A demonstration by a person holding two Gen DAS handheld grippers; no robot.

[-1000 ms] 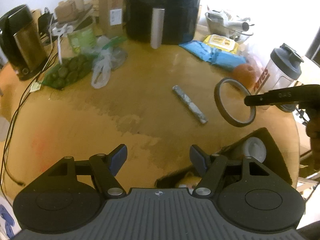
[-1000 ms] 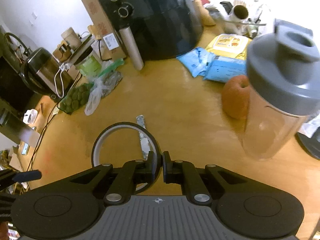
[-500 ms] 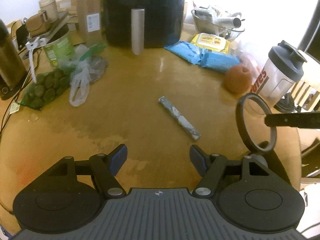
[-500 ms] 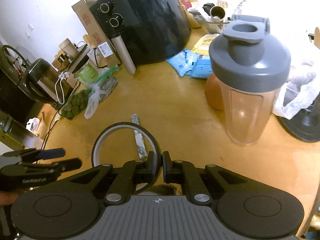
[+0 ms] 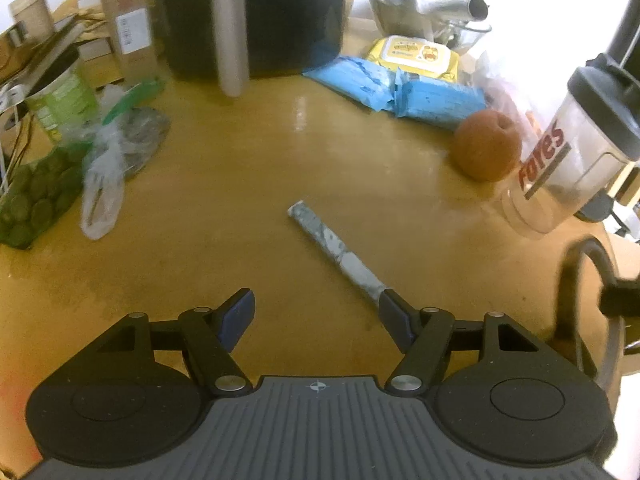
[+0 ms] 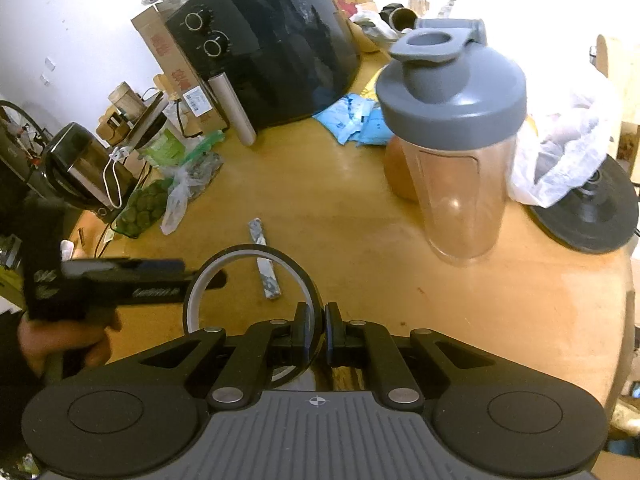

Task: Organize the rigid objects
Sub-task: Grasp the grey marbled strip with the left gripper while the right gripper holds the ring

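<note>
My right gripper (image 6: 319,326) is shut on the rim of a dark tape ring (image 6: 224,264), held upright near the table's front edge. The ring also shows at the right edge of the left wrist view (image 5: 570,276). A grey marbled stick (image 5: 336,250) lies on the wooden table (image 5: 240,216), its near end just beyond my left gripper's right fingertip (image 5: 394,316). My left gripper (image 5: 316,314) is open and empty, low over the table. The stick shows in the right wrist view (image 6: 264,260) just behind the ring.
A clear shaker bottle with a grey lid (image 6: 452,140) and an orange fruit (image 5: 486,146) stand to the right. A black air fryer (image 6: 272,40), blue packets (image 5: 396,88), a bag of green fruit (image 5: 32,200) and a plastic bag (image 5: 104,184) ring the back and left.
My left gripper has moved forward and right, close to the stick. My right gripper with the ring has drawn back toward the table's front right edge.
</note>
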